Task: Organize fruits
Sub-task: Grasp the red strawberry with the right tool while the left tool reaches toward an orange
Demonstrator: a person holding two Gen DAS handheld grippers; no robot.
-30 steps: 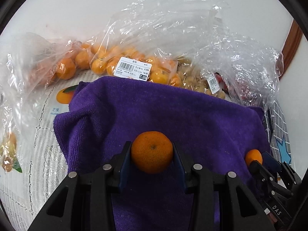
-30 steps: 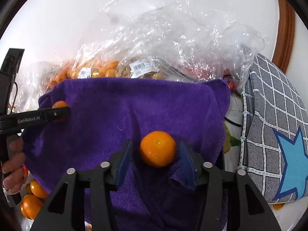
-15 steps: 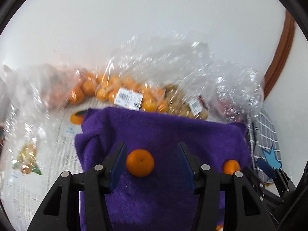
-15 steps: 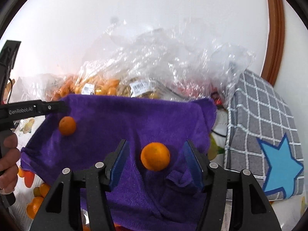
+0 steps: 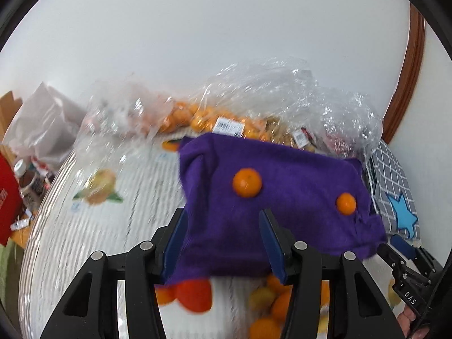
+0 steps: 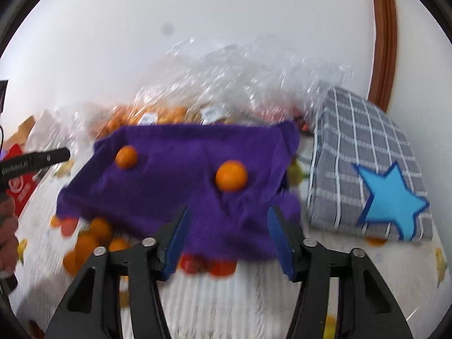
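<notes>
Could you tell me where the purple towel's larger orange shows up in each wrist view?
Left wrist: larger orange sits upper centre on the purple towel.
Right wrist: the same orange appears upper left on it.
Shared landmark: the star-patterned grey cloth.

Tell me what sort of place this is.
Probably a home dining table after a grocery trip: clear produce bags carrying price labels, a fruit-print tablecloth, and loose oranges on a purple towel against a plain wall.
</notes>
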